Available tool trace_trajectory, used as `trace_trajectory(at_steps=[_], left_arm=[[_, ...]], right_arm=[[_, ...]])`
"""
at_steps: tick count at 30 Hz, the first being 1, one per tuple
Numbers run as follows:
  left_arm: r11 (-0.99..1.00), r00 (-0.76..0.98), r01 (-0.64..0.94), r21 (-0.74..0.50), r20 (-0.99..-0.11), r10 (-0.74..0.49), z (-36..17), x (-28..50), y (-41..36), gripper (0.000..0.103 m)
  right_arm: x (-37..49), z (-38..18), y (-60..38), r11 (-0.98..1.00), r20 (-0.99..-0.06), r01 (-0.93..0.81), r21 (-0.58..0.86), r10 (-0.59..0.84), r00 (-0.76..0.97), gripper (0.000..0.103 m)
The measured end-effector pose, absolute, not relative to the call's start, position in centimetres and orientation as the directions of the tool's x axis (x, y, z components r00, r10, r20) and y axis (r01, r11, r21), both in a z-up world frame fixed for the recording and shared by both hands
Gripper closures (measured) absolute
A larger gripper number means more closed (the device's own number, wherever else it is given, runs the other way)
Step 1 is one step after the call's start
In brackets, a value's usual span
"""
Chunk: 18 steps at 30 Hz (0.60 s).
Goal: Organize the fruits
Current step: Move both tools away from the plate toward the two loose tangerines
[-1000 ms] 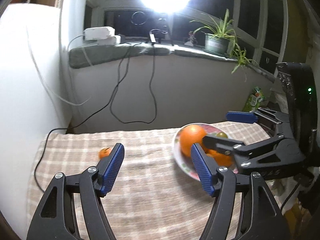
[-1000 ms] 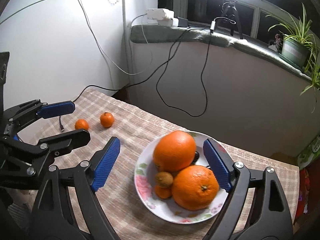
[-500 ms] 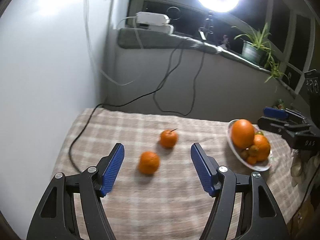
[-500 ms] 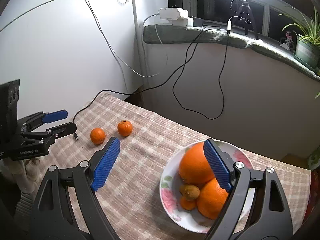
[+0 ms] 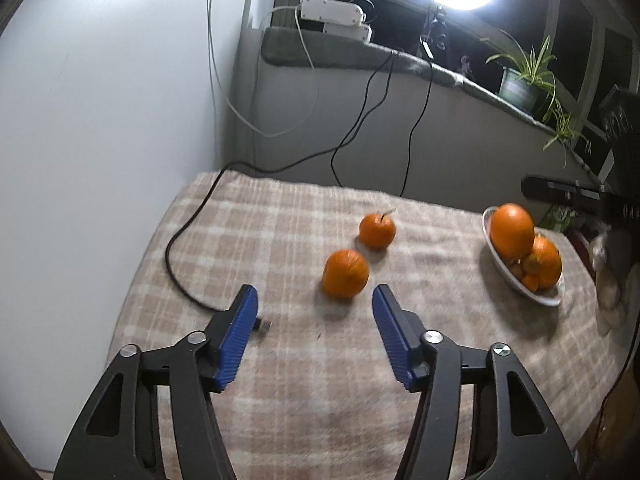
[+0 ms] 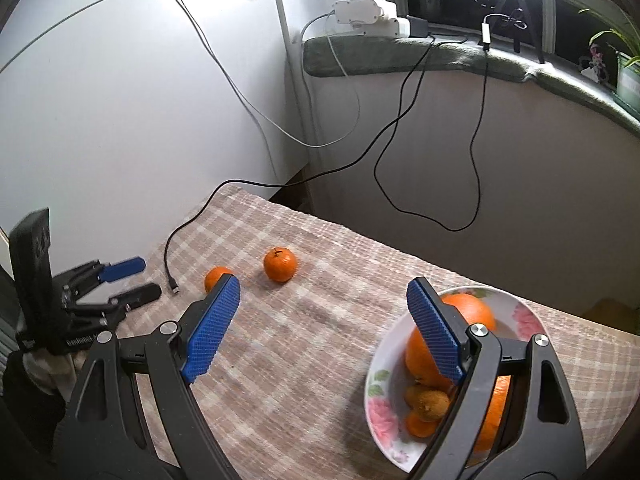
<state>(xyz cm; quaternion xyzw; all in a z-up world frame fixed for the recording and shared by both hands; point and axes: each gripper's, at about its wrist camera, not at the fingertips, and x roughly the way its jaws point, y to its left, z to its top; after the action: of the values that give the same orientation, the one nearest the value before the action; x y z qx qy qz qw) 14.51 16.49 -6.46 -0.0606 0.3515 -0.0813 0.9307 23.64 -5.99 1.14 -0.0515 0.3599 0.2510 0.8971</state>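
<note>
Two small oranges lie loose on the checked cloth: a near one point(image 5: 345, 273) and a far one with a stem point(image 5: 377, 231). My left gripper point(image 5: 314, 308) is open and empty, its blue pads just short of the near orange. A flowered plate point(image 5: 520, 284) at the right holds two big oranges point(image 5: 512, 230) and small fruits. In the right wrist view my right gripper point(image 6: 322, 302) is open and empty above the cloth, with the plate point(image 6: 384, 412) under its right finger. Both loose oranges, the near one point(image 6: 215, 277) and the far one point(image 6: 280, 264), lie beyond its left finger.
A black cable point(image 5: 180, 256) with a loose plug point(image 5: 264, 325) runs across the cloth's left side. A white wall stands at the left, a low wall with a windowsill behind. The left gripper point(image 6: 120, 280) shows at the left edge of the right wrist view.
My left gripper has swung left from the plate and closed in on the two loose oranges. My right gripper has drawn back and left from over the plate.
</note>
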Motion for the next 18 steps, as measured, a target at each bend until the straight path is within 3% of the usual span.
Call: trace_trajectory(at_steps=[3,18], left_arm=[[0.98,0.732,0.116,-0.163,-0.653,-0.195,-7.0,14.2,16.6,0.054],[0.985,0.734,0.116,-0.124,-0.658,-0.169,-7.4,12.6,17.6,0.055]], right_arm=[[24.2,0.7,-5.2,0.865,-0.682,-0.489,0.112,0.425,0.595,0.015],[26.8,-1.3,-1.8,0.862,-0.711,-0.457,0.221,0.463,0.529,0.015]])
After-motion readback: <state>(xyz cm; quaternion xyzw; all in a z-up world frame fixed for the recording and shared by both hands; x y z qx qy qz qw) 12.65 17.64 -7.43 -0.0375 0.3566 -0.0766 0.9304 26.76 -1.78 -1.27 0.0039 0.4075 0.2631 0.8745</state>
